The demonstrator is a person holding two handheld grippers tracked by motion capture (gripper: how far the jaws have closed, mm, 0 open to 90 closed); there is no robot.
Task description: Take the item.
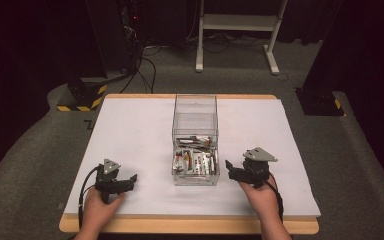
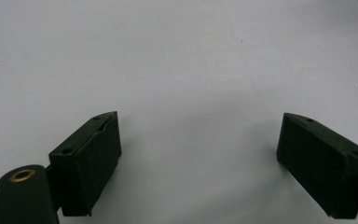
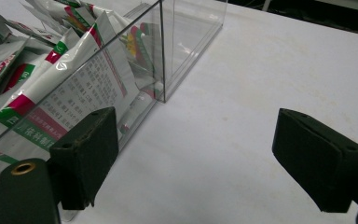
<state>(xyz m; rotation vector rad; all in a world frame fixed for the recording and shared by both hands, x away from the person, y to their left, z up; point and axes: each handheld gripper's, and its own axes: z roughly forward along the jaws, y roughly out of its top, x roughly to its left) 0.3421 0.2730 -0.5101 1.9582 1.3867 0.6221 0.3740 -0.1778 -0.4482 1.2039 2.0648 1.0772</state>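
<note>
From above, your left gripper (image 1: pixel 125 184) rests left of the clear box (image 1: pixel 195 142), your right gripper (image 1: pixel 236 172) just right of it; sachets (image 1: pixel 195 161) inside. Left gripper view: jaws wide, empty. Right gripper view: wide, beside the box wall. Apparently nothing started.

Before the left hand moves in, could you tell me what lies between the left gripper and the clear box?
Nothing: in the high view the white table is bare between the left gripper and the clear box of packets.
</note>
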